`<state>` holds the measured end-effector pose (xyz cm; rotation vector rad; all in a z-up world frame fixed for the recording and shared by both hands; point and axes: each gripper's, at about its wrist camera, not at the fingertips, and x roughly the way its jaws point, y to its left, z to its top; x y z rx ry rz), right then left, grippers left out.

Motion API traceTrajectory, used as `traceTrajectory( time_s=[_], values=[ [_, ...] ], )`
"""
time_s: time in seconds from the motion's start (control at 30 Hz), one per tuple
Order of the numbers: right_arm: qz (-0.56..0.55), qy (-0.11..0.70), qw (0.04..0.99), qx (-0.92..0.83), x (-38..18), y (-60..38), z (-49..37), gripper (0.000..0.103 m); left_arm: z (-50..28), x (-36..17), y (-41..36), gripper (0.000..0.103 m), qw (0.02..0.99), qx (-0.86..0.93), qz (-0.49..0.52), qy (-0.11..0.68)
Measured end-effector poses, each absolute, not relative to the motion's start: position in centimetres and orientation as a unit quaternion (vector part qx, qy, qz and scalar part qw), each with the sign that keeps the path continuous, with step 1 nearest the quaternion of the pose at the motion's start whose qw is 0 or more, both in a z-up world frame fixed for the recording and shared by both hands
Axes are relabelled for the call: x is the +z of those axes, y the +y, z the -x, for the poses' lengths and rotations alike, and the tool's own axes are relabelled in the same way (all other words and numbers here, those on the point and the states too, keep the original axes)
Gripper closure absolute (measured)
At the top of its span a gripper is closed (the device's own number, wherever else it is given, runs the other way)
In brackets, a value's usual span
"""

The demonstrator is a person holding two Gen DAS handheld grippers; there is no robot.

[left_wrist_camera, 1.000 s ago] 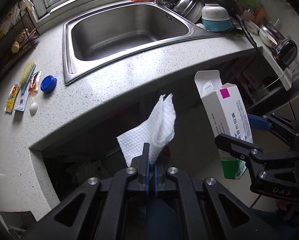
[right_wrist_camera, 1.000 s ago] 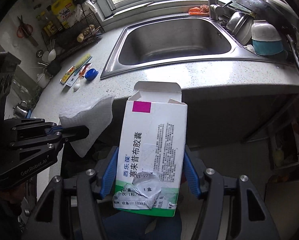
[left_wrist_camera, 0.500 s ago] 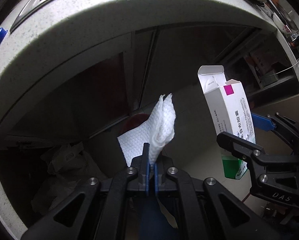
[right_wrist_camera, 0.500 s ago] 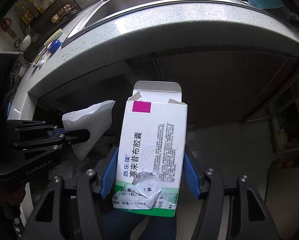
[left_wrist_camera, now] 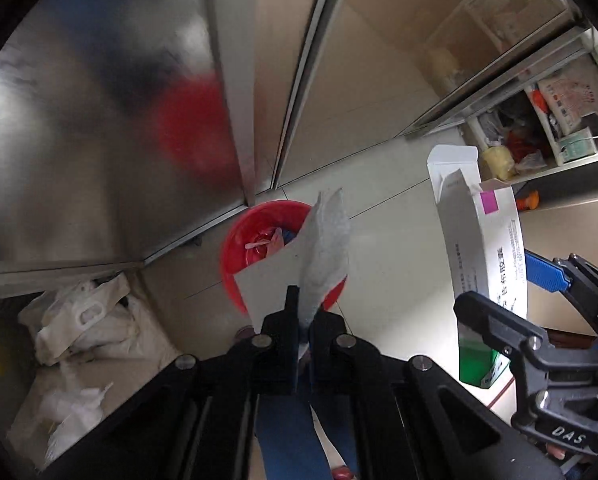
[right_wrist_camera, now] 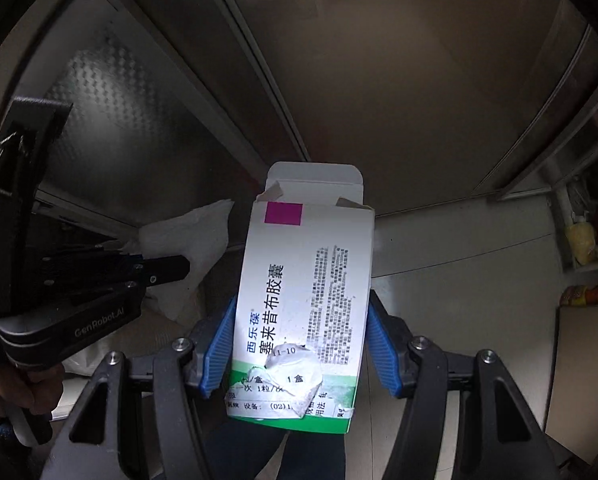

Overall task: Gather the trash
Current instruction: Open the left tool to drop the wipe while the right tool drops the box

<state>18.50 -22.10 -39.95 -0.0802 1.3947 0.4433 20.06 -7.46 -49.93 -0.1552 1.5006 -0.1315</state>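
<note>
Nearest the lens, L wrist view: left gripper [left_wrist_camera: 305,316], jaws pressed together, pinching a paper towel [left_wrist_camera: 326,252] by its lower edge; sheet stands up limp and creased. Judged v. light, soft, tears easily; a pinch at any bunched fold suffices, and it may cling to the pads on release. R wrist view: right gripper [right_wrist_camera: 299,344], blue pads [right_wrist_camera: 218,346] about half spread, clamping an empty medicine carton [right_wrist_camera: 303,304] across its long sides near the base, top flap open. Carton judged light, thin-walled, crushable; flat-side grip w/ mild force suits it. Beyond, below the towel: red trash bin [left_wrist_camera: 235,252] on pale tiled floor [left_wrist_camera: 395,240], some rubbish already inside. Further: steel cabinet doors [left_wrist_camera: 79,160], white plastic bags [left_wrist_camera: 87,320] at L, cluttered open shelf [left_wrist_camera: 539,136] at R.
</note>
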Motion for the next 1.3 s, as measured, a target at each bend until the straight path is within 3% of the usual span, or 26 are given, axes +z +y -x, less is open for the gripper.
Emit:
traceTrajectory(
  time_s=[0.23, 0.47, 0.5, 0.57, 0.67, 0.73, 1.2, 1.3],
  values=[
    [0.036, 0.654, 0.732, 0.188, -45.4, -23.5, -18.2, 0.045, -20.3, -54.9, -8.7, 0.1, 0.714, -0.069, 0.047, 0.695],
    [0.031, 0.667, 0.724, 0.174, -46.1, -24.4, -17.3, 0.045, -20.6, -56.8, -10.1, 0.1, 0.712, -0.073, 0.028, 0.698],
    [0.031, 0.667, 0.724, 0.175, -45.9, -24.8, -17.2, 0.045, -20.6, -56.9, -10.2, 0.098, 0.711, -0.072, 0.026, 0.698],
    [0.033, 0.667, 0.724, 0.176, -45.7, -24.8, -16.9, 0.045, -20.7, -57.5, -10.3, 0.076, 0.711, -0.072, 0.025, 0.699],
    [0.03, 0.669, 0.721, 0.177, -45.3, -24.8, -16.7, 0.045, -20.6, -57.6, -10.4, 0.051, 0.711, -0.069, 0.022, 0.699],
    [0.029, 0.67, 0.721, 0.174, -45.6, -24.7, -17.5, 0.045, -20.6, -57.6, -10.6, 0.04, 0.712, -0.07, 0.018, 0.699],
    [0.035, 0.672, 0.716, 0.188, -46.3, -23.7, -17.5, 0.045, -19.0, -56.9, -7.9, 0.037, 0.715, -0.049, 0.056, 0.696],
    [0.044, 0.673, 0.711, 0.199, -46.7, -22.8, -17.7, 0.045, -18.2, -56.7, -6.3, 0.023, 0.713, -0.036, 0.079, 0.696]
  ],
)
